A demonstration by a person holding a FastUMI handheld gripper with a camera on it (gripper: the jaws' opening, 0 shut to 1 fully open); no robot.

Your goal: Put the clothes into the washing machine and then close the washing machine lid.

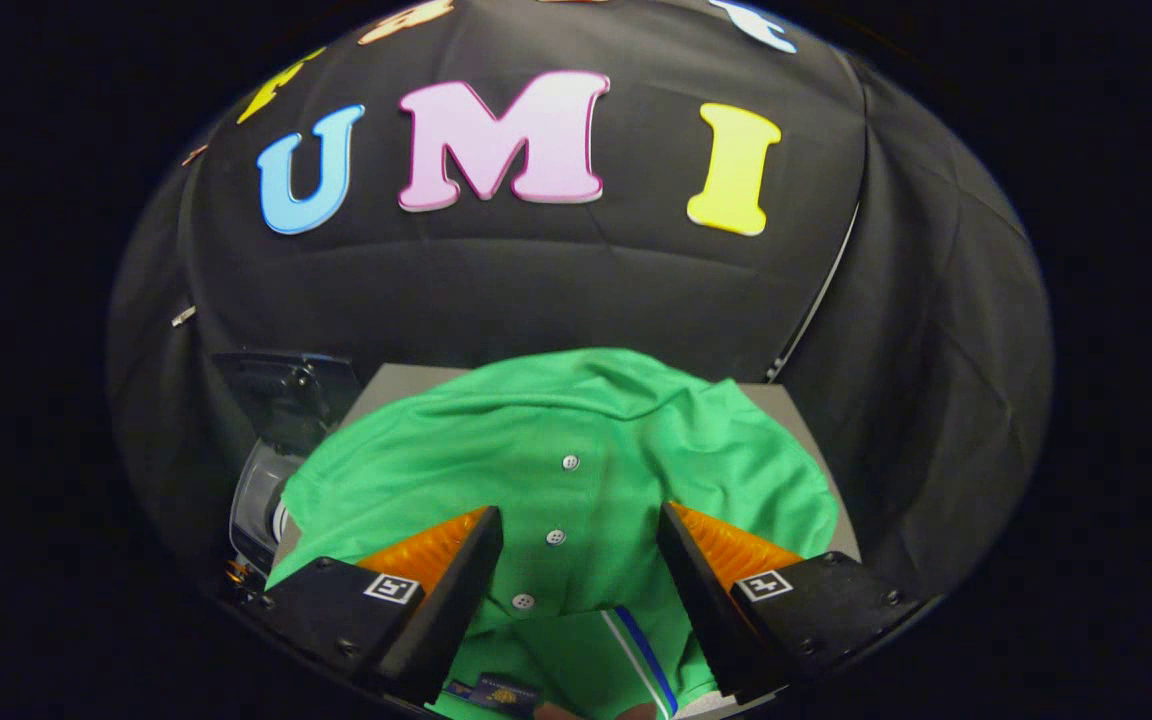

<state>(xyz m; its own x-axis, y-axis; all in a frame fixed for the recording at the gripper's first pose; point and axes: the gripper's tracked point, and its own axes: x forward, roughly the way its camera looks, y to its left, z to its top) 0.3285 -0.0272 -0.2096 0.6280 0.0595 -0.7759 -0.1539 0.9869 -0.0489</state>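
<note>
Garment: a green polo shirt (576, 440) with a white-buttoned placket lies spread on a grey surface (786, 400), directly below and ahead of the fingers; its collar, trimmed with white and blue stripes, sits nearest, between the finger bases.
Gripper: the gripper (576, 530) is spread wide, fingers on either side of the placket, holding nothing; whether the tips touch the cloth I cannot tell.
Washing machine: what looks like its raised lid (286, 395) and part of a rounded opening (256, 500) show beyond the left finger, just beside the shirt's edge.
Step in hand: judged to be the pick-up of the shirt, not yet made.
How to do it well: lower straight until both tips sink into the fabric, then close over a fold near the placket, where the cloth is doubled and gives more to pinch.
Watch for: one thin layer slipping out, or a button between the pads, which would weaken the hold.
After the pinch: lift high enough that the hanging hem clears the machine's rim before moving towards the opening.
Lid: appears open, so closing comes last.
</note>
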